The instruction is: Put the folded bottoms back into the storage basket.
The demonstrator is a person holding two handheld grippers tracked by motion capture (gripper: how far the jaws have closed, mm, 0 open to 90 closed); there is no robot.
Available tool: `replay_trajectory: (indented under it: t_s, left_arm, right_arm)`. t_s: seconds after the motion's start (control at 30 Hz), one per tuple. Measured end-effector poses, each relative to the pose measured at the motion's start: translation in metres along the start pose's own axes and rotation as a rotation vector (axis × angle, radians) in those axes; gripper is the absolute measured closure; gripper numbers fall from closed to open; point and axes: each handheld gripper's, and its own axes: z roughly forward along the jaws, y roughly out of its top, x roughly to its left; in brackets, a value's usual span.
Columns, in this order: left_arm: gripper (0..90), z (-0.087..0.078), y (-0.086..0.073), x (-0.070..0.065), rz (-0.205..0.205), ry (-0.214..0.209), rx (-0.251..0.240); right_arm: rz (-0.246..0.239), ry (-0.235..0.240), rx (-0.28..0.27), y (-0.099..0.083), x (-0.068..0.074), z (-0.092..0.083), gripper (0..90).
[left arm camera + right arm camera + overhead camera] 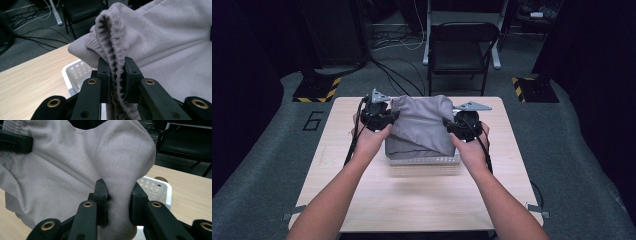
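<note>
A grey garment (421, 125) hangs bunched over a white perforated basket (424, 160) at the middle of the table. My left gripper (388, 118) holds its left side; in the left gripper view the jaws are shut on the gathered elastic hem (115, 72). My right gripper (451, 128) holds the right side; in the right gripper view a fold of the grey cloth (117, 202) is pinched between its jaws. The garment (75, 162) spans between the two grippers, lifted above the basket (75, 72), whose inside is hidden by the cloth.
The light wooden table (412, 200) has bare room in front of and beside the basket (155, 187). A black folding chair (460, 50) stands beyond the far edge, with cables (397, 75) on the grey floor.
</note>
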Motion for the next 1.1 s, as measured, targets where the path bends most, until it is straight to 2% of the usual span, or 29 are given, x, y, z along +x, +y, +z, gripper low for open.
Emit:
replay_trajectory:
  t_s: [0.13, 0.37, 0.47, 0.7, 0.9, 1.1]
  left_arm:
    - [78.3, 0.004, 0.005, 0.003, 0.007, 0.001, -0.001]
    - [78.2, 0.016, 0.007, 0.01, -0.013, -0.004, 0.009]
    - [78.2, 0.02, 0.006, 0.011, -0.012, 0.0, 0.013]
    - [78.2, 0.034, 0.006, 0.012, -0.002, 0.016, 0.03]
    - [78.2, 0.044, 0.006, 0.013, -0.01, 0.024, 0.028]
    - [78.2, 0.05, 0.004, 0.015, -0.012, 0.031, 0.046]
  right_arm:
    - [-0.019, -0.015, 0.004, 0.005, -0.002, 0.004, 71.6]
    - [0.003, -0.024, 0.027, 0.011, -0.007, 0.014, 71.6]
    - [0.022, -0.024, 0.033, 0.011, -0.01, 0.019, 71.5]
    - [0.022, -0.041, 0.039, 0.01, -0.013, 0.026, 71.4]
    - [0.014, -0.054, 0.043, 0.01, -0.017, 0.034, 71.4]
    - [0.008, -0.052, 0.052, 0.008, -0.019, 0.04, 71.2]
